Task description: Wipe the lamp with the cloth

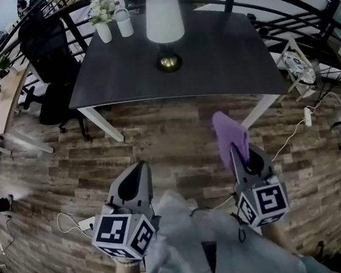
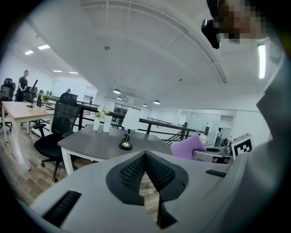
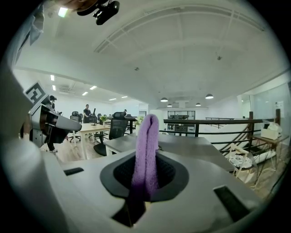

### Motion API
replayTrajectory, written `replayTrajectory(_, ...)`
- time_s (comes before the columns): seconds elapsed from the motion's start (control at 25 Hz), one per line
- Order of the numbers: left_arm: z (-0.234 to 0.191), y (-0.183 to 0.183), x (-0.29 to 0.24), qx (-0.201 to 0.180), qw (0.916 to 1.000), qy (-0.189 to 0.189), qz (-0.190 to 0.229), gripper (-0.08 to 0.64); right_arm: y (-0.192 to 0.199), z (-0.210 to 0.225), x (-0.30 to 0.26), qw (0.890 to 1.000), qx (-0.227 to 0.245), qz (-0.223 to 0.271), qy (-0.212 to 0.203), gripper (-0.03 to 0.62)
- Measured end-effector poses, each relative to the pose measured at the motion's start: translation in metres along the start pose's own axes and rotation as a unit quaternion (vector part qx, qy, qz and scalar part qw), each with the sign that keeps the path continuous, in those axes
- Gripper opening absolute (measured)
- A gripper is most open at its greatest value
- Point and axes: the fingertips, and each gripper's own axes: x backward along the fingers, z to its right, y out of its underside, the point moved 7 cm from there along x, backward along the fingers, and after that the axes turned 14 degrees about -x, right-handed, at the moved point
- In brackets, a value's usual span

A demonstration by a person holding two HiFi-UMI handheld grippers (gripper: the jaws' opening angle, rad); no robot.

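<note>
View from a head camera looking steeply down. A person stands on a wood-plank floor (image 1: 171,139), holding a gripper in each hand, in front of a dark grey table (image 1: 223,59) with white legs.

The right gripper (image 1: 239,155) has its jaws pinched on a purple cloth (image 1: 228,133). The cloth is folded into a narrow band between the jaws and sticks out past their tips, towards the table. In the right gripper view it rises up the middle of the picture and hides the jaw tips.

The left gripper (image 1: 141,165) is level with the right one, to its left and well apart from it. Its jaws are pressed together at the tips with nothing between them.

The lamp (image 1: 164,18) stands on the far half of the table, near the back edge. It has a white shade over a dark round base with a brass-coloured centre. It is well apart from both grippers and the cloth, with bare tabletop and floor between.

To the lamp's left, at the table's back corner, stand a white vase of flowers (image 1: 104,30) and, just beside it, a white cylindrical container (image 1: 124,23). A black office chair (image 1: 47,46) sits to the left of the table.
</note>
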Motion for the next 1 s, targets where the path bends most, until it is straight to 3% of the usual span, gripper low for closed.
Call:
replayTrajectory(0.44, -0.025, -0.006, -0.045, 0.003, 0.9999, 0.015, -0.002, 0.012, -0.009, 0.008, -0.042, 1.000, 0.005, -0.003, 0.016, 0.049)
replayTrajectory(1.0, -0.090, -0.059, -0.151, -0.012, 0.9987, 0.047, 0.014, 0.012, -0.063, 0.021, -0.153, 0.999, 0.004, 0.014, 0.035, 0.049)
